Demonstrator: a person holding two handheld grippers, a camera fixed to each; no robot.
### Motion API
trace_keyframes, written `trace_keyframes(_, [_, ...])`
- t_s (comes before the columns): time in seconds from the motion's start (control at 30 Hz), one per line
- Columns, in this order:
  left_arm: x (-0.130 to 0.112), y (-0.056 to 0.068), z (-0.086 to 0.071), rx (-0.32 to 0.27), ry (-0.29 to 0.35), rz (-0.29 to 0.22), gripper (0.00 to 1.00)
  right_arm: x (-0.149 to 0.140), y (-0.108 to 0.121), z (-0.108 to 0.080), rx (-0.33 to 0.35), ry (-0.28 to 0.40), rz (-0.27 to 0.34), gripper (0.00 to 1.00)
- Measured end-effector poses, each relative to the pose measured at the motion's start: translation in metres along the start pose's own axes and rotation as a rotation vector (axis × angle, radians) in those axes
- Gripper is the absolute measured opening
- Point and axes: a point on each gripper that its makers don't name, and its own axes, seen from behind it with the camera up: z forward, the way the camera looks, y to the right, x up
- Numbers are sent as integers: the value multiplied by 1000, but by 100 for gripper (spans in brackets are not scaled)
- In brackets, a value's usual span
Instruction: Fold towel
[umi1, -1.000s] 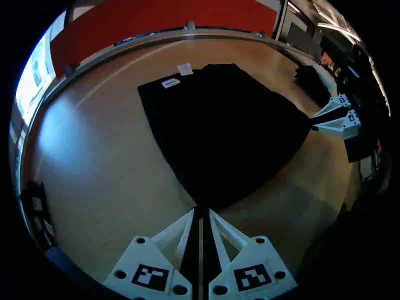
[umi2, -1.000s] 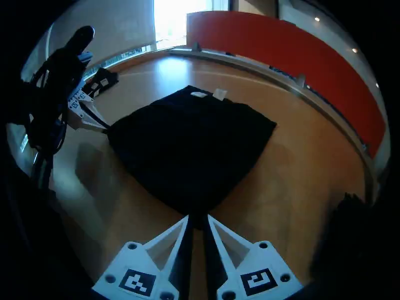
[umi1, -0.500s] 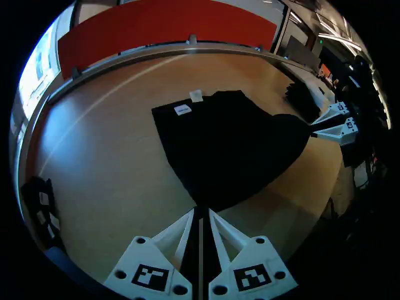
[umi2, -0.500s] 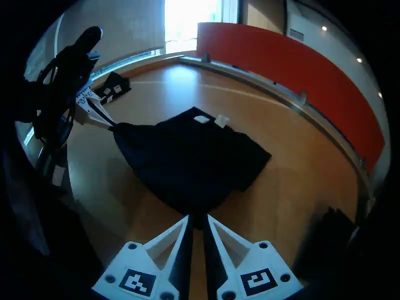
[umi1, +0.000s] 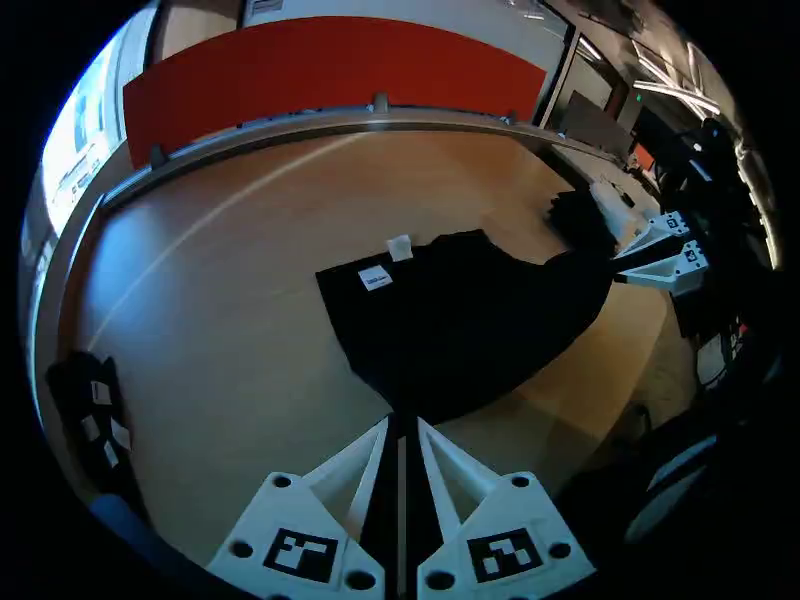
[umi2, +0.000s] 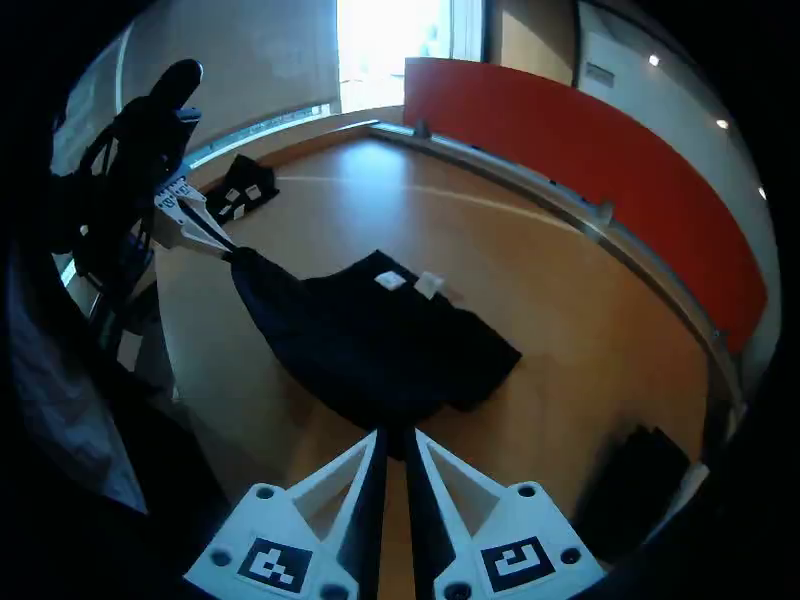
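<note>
Left gripper view: my left tool (umi1: 402, 425) pinches a black towel (umi1: 470, 310) corner at bottom centre; the right tool (umi1: 618, 268) (mid right) pinches another, the towel's far edge resting on the bench (umi1: 220, 300).

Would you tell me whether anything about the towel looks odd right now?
Nothing stands out: the black towel hangs between the left hand-held gripper and right hand-held gripper, each pinching a corner, its tagged far edge resting on the table.

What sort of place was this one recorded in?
Likely an office or lab rather than a home: a big wooden table, a red partition panel along its far edge, and strip ceiling lights beyond.
</note>
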Motion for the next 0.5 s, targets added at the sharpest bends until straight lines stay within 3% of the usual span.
trace_keyframes(0.27, [-4, 7, -9, -15, -6, -5, 3, -2, -7, -10, 9, -10, 4, 12])
trace_keyframes(0.5, [-2, 9, -6, -17, -5, -13, 3, -4, -5, -7, 8, -15, 12, 12])
